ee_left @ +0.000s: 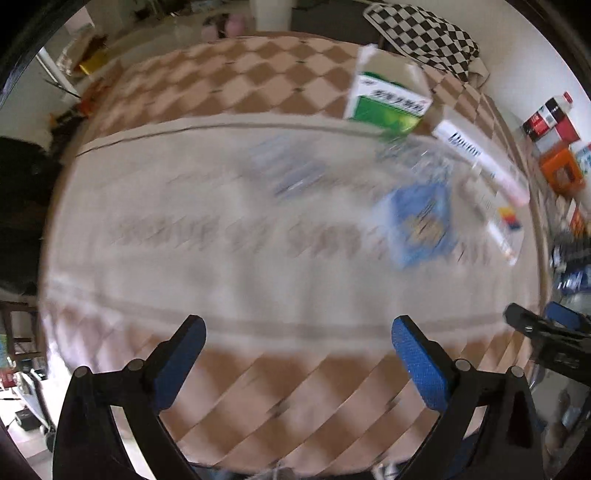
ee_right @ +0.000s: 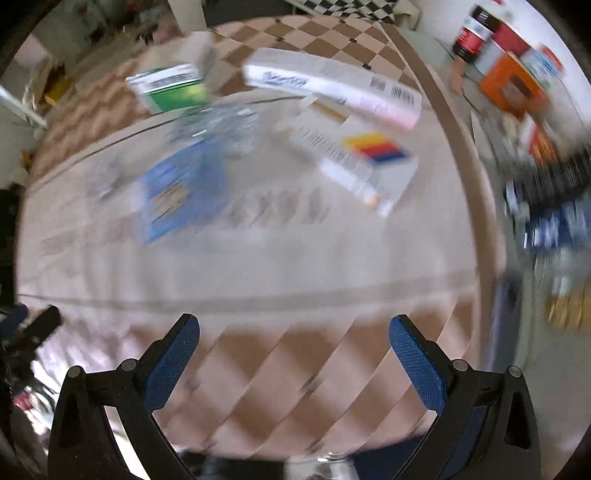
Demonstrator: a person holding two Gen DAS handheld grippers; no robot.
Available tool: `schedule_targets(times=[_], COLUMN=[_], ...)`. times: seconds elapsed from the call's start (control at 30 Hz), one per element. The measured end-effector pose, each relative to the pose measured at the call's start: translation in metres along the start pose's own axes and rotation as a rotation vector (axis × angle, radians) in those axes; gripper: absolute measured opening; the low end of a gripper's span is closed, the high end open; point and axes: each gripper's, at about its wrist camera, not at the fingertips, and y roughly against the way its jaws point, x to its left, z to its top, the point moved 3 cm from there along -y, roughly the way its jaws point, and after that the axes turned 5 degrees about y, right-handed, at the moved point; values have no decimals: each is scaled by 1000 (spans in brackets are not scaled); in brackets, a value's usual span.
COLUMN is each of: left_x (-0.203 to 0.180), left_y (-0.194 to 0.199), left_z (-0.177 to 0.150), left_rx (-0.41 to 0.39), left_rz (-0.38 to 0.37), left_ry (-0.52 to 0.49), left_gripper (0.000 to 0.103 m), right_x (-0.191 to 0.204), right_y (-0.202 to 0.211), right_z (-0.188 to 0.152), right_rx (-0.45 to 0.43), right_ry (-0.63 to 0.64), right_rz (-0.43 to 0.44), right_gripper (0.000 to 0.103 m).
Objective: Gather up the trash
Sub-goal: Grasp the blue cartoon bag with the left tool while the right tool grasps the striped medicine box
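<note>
Both views are motion-blurred. Trash lies on a table with a checked cloth (ee_left: 229, 85): a green and white box (ee_left: 388, 99) (ee_right: 170, 88), a long white box (ee_left: 476, 155) (ee_right: 332, 86), a flat white box with a coloured logo (ee_left: 506, 225) (ee_right: 365, 166), a blue wrapper (ee_left: 421, 221) (ee_right: 181, 192) and crumpled clear plastic (ee_left: 413, 155) (ee_right: 229, 129). My left gripper (ee_left: 299, 354) is open and empty above the near edge of the table. My right gripper (ee_right: 293, 350) is open and empty, also near the front edge; it shows in the left wrist view (ee_left: 546, 328).
A chair with a black and white checked cover (ee_left: 424, 33) stands behind the table. Boxes and bottles (ee_right: 506, 66) crowd a surface to the right. Cluttered floor lies beyond the table's far left.
</note>
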Motion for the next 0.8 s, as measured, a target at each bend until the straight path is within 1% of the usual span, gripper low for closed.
schedule_targets(times=[0.03,0.13,0.17,0.23,0.3,0.33,0.4,0.43,0.47,0.57,0.6,0.7,0.77,0.8], left_x=[-14,-43,-53,-65,-74,-77,-79,-80,-82,-83,-85,-89,-90,-89], left_y=[-11,-35,-46,-60,-77,-82,-92,-92,-91,-88,-88,-84,-81,-79], left_z=[13,38,45,54,58,59,59,59,60,60,60,62,61,60], left_rx=[17,62,87,123,169,185,207,204,192,178,170,147,134,132], left_rz=[-9,-49,-64,-87,-100,-103,-110,-105,-107,-102,-96,-81,-72,-65], left_ry=[5,15,17,22,29,32,40,41,34,20,13,-3,-17,-19], left_gripper=[102,102,102,96,81,78,62,62,54,43,38,34,31,30], right_x=[-12,-30,-32,-37,-40,-40,-41,-41,-40,-39,-39,-40,-41,-41], right_y=[-11,-39,-46,-62,-72,-76,-84,-87,-91,-94,-95,-97,-98,-98], right_z=[19,57,65,81,95,101,113,117,122,133,135,141,148,150], right_rx=[19,63,76,108,122,126,136,141,147,149,155,175,190,198], right_ry=[35,131,155,210,255,278,321,338,361,428,440,462,462,456], right_rz=[-23,-78,-83,-86,-94,-93,-86,-80,-70,-49,-46,-31,-1,16], right_gripper=[103,103,103,103,103,103,103,103,103,103,103,103,97,90])
